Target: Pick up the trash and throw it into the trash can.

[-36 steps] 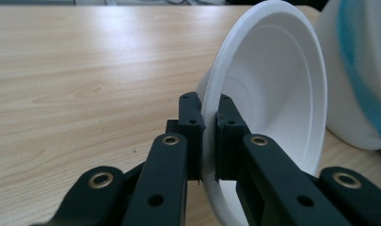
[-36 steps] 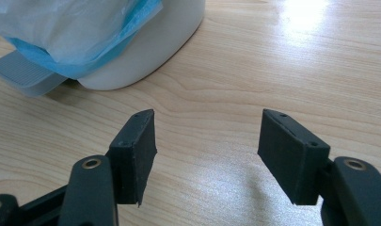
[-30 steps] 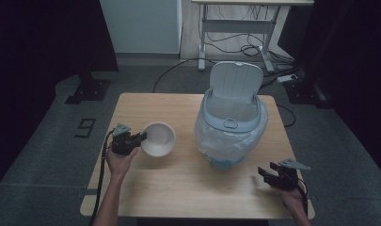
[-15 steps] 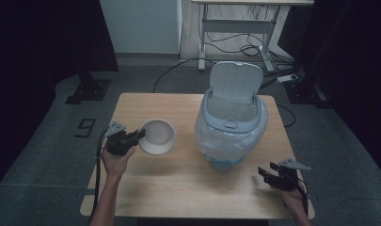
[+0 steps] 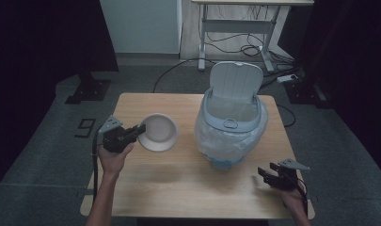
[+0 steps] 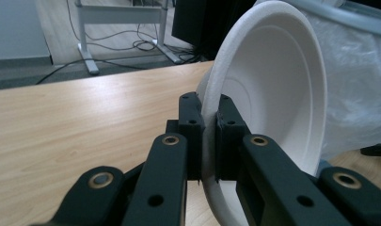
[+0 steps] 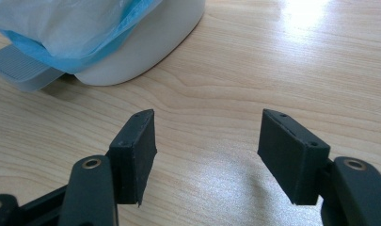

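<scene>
We see the white bowl [image 5: 158, 132] tilted on edge above the table's [image 5: 178, 183] left side, its rim pinched in the left tongs [image 5: 139, 130]. Right of it stands the open-lidded bin [image 5: 231, 127] with its plastic liner, while the right tongs [image 5: 268, 172] rest spread and empty at the near right corner.

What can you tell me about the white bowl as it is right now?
The round white bowl, matte and foam-like with a thick rolled rim and a faint ring inside, looks empty. It is tipped on edge, its hollow facing the bin. The left tongs are shut on its rim, one pad inside and one outside. It sits over the wooden table, left of the white lidded bin, apparently lifted off the tabletop.
</scene>
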`<action>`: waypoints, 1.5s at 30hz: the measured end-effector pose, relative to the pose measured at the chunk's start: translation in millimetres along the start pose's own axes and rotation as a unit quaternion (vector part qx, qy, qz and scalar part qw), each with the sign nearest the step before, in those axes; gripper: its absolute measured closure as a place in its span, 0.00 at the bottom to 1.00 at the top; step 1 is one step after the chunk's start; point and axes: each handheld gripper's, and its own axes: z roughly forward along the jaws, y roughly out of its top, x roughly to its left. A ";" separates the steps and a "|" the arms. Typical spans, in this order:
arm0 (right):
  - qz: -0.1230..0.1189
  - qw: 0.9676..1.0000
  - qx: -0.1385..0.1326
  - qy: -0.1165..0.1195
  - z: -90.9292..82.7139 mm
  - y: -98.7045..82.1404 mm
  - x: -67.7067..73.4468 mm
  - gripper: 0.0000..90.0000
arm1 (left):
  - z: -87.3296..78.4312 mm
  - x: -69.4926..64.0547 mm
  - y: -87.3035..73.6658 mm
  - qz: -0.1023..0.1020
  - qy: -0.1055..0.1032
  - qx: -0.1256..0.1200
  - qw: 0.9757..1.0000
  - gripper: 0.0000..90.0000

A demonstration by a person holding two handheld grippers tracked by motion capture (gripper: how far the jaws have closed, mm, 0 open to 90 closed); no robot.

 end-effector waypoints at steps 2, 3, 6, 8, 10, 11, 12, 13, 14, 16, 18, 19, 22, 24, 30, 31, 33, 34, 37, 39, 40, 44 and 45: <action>0.000 1.000 0.000 0.000 0.1 -0.1 0.1 0.41 | -2.3 -2.5 3.5 0.001 -0.003 -0.006 1.000 0.93; 0.000 1.000 0.000 0.000 0.1 -0.1 0.1 0.41 | -3.3 -3.3 4.5 0.001 -0.005 -0.008 1.000 0.93; 0.000 1.000 0.001 0.000 0.2 -0.2 0.3 0.41 | -7.0 -6.1 7.9 -0.002 -0.013 -0.021 1.000 0.93; 0.000 1.000 0.001 0.000 0.2 -0.2 0.3 0.41 | -8.7 -8.4 10.1 -0.002 -0.017 -0.026 1.000 0.93; 0.000 1.000 0.000 -0.001 0.2 -0.2 0.0 0.41 | -10.1 -11.1 12.8 0.001 -0.019 -0.029 0.999 0.93; 0.001 1.000 0.001 -0.001 0.1 -0.2 -0.2 0.41 | -10.9 -12.6 14.9 0.003 -0.021 -0.031 0.999 0.93; 0.002 1.000 0.000 -0.001 -0.1 -0.4 -0.4 0.41 | -11.6 -14.1 16.6 0.003 -0.024 -0.035 0.999 0.93; 0.003 1.000 0.000 -0.001 -0.3 -0.6 -0.7 0.41 | -12.3 -15.5 18.2 0.004 -0.027 -0.038 0.999 0.93; 0.003 1.000 0.000 -0.002 -0.2 -0.7 -0.8 0.41 | -12.7 -16.7 19.5 0.005 -0.029 -0.040 0.999 0.93; 0.000 1.000 0.002 -0.001 0.8 -0.7 -0.8 0.41 | -12.9 -20.3 23.6 0.010 -0.032 -0.043 0.999 0.93; 0.000 1.000 0.004 -0.001 1.3 -0.7 -0.8 0.41 | -13.1 -23.0 27.1 0.012 -0.035 -0.045 0.998 0.93; 0.000 1.000 0.004 0.000 1.3 -0.8 -0.8 0.41 | -13.4 -24.4 29.1 0.013 -0.038 -0.048 0.998 0.93; 0.000 1.000 0.005 0.000 1.1 -1.2 -1.2 0.41 | -14.4 -29.6 34.8 0.016 -0.045 -0.055 0.997 0.93; 0.001 1.000 0.005 0.000 0.9 -1.2 -1.4 0.41 | -14.6 -32.3 37.7 0.019 -0.047 -0.056 0.997 0.93; 0.000 1.000 0.005 -0.001 1.3 -1.4 -1.2 0.41 | -17.7 -36.5 48.2 0.025 -0.048 -0.063 0.997 0.93; -0.001 1.000 0.006 -0.001 1.4 -1.5 -1.2 0.41 | -17.8 -36.9 49.7 0.027 -0.048 -0.063 0.997 0.93; -0.002 1.000 0.007 -0.001 1.6 -1.4 -1.2 0.41 | -17.2 -38.5 52.5 0.026 -0.051 -0.065 0.996 0.93; -0.002 1.000 0.007 -0.001 1.7 -1.5 -1.3 0.41 | -16.8 -39.2 53.3 0.026 -0.052 -0.065 0.996 0.93; -0.002 1.000 0.007 -0.002 1.5 -1.5 -1.5 0.41 | -14.8 -42.3 56.5 0.027 -0.057 -0.068 0.996 0.93; -0.001 1.000 0.007 -0.002 0.9 -1.2 -1.8 0.41 | -13.1 -44.5 58.5 0.027 -0.060 -0.069 0.995 0.93; 0.000 1.000 0.006 -0.002 0.6 -1.2 -2.0 0.41 | -12.2 -45.7 59.5 0.028 -0.062 -0.069 0.995 0.93; 0.003 1.000 0.004 -0.004 0.1 -1.4 -3.7 0.41 | -8.8 -50.1 64.1 0.028 -0.067 -0.070 0.995 0.93; 0.004 1.000 0.004 -0.005 -0.1 -1.3 -4.1 0.41 | -8.2 -51.0 65.2 0.029 -0.069 -0.070 0.995 0.93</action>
